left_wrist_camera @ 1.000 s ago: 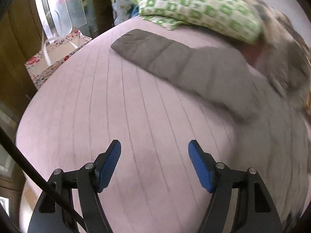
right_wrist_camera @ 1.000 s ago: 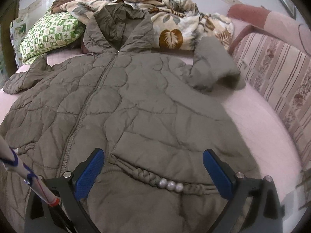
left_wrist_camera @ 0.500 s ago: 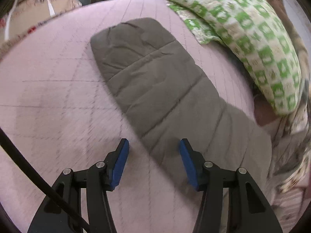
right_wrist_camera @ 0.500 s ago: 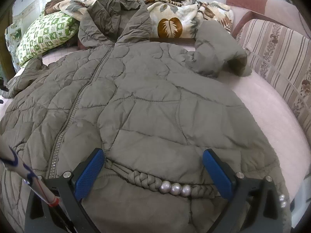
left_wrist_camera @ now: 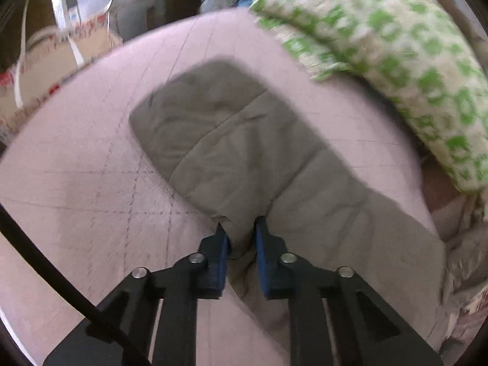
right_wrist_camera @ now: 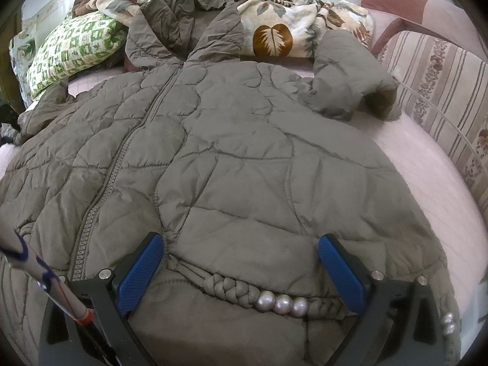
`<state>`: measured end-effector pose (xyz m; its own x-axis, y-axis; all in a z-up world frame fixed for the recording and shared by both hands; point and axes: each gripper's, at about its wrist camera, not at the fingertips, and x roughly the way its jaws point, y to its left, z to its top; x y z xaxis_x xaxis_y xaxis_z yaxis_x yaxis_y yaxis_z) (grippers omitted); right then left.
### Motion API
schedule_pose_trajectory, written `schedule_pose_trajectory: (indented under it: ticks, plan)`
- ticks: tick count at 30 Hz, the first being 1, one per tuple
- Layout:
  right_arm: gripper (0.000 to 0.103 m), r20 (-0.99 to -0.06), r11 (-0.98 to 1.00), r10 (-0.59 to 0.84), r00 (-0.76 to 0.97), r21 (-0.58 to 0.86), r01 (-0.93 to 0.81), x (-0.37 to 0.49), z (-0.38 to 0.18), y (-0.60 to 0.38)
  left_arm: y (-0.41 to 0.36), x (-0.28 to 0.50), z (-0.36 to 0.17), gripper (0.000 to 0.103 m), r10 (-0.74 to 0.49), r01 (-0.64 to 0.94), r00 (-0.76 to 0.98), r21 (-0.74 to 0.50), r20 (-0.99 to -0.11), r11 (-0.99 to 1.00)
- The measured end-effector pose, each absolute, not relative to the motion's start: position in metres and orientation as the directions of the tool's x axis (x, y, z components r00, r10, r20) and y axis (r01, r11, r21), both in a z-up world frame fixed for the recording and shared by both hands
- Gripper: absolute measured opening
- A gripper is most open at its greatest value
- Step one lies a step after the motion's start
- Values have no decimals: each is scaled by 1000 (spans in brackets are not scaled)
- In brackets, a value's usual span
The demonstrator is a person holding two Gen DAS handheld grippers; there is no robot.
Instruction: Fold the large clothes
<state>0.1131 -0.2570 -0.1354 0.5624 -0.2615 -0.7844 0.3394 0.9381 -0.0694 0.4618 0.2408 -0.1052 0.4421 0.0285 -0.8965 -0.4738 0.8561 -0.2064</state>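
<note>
The left gripper (left_wrist_camera: 241, 231), wide apart a second ago, has pinched its fingers onto the jacket sleeve (left_wrist_camera: 244, 149) lying beside the green pillow (left_wrist_camera: 381, 45). The quilted jacket (right_wrist_camera: 228, 158) lies spread on the bed (right_wrist_camera: 427, 189), so the sleeve fold can likely begin; the right gripper (right_wrist_camera: 241, 262) hovers wide, holding nothing.

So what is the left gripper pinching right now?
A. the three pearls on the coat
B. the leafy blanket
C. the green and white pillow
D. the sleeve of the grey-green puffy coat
D. In the left wrist view the left gripper has its blue pads shut on a bunched fold of the coat sleeve, which lies on the pink bed cover; the pillow lies apart, untouched.
</note>
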Motion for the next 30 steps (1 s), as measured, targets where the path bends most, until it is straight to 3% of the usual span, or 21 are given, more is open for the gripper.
schedule_pose_trajectory:
  ticks: [8,12,16,18,20,26,30]
  plan:
    - [103,-785,939,-252,565,-57,339,113,-135,-258,116,409,-3,10,-143,-189,568,-297,-811,936]
    - [103,-786,940,-246,567,-50,339,112,-135,-258,29,375,7,10,-309,6,540,-364,-783,932]
    - [103,-787,941,-234,571,-34,338,111,-135,-258,-43,349,-7,10,-372,153,479,-341,-795,927]
    - [103,-788,941,-228,572,-27,337,111,-135,-260,-72,335,-19,14,-369,196,450,-313,-813,929]
    - [103,-789,941,-224,572,-23,337,111,-136,-260,-93,322,-33,34,-364,231,412,-290,-835,929]
    - [103,-790,942,-215,575,-12,336,110,-136,-262,-91,264,-45,60,-322,261,445,-223,-836,939]
    - [103,-790,942,-211,576,-7,335,109,-136,-262,-58,230,-60,61,-188,171,527,-113,-829,979]
